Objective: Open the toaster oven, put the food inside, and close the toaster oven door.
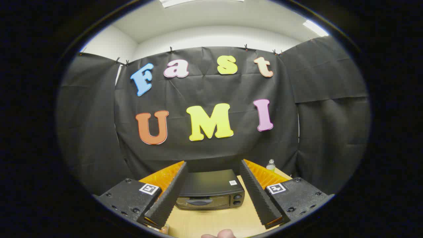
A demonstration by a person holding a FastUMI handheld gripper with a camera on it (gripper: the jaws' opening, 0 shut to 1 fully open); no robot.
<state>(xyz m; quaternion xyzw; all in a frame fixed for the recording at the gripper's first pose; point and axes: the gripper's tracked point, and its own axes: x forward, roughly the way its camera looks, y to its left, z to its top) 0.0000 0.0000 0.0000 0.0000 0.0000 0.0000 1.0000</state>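
1. My tool (213, 165) is spread wide, its fingers gripping nothing.
2. The toaster oven (211, 193) sits on the desk (218, 221), door shut, ahead between the fingers.
3. A bottle (270, 165) stands behind, near the wall.

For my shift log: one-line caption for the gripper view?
Open gripper held above the table, its fingers framing the closed toaster oven beyond them.

table (218, 219): light wood | on it: toaster oven (211, 190), door shut, beyond open fingers (172, 188) held wide, gripping nothing | bottle (270, 165) near far right edge, by cloth wall
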